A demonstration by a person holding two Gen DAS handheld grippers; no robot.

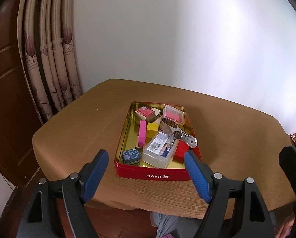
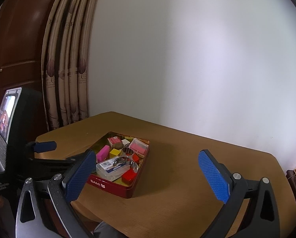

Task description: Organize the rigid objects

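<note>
A shallow red metal tin with a gold lining [image 1: 152, 173] sits mid-table on the round wood-grain table [image 1: 72, 123]. Inside it lie one pink block [image 1: 142, 133], one yellow cube [image 1: 152, 129], one clear plastic case [image 1: 160, 149] and shiny steel cutters [image 1: 170, 128]. Only the right wrist view shows a lit screen [image 2: 6, 110] left of the tin. Both the left gripper [image 1: 147, 173] and right gripper [image 2: 148, 175] hold their textured blue fingers [image 2: 213, 178] spread, empty.

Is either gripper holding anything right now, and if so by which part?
Nothing is held. The left gripper and right gripper are both open and empty, short of the red tin.
</note>
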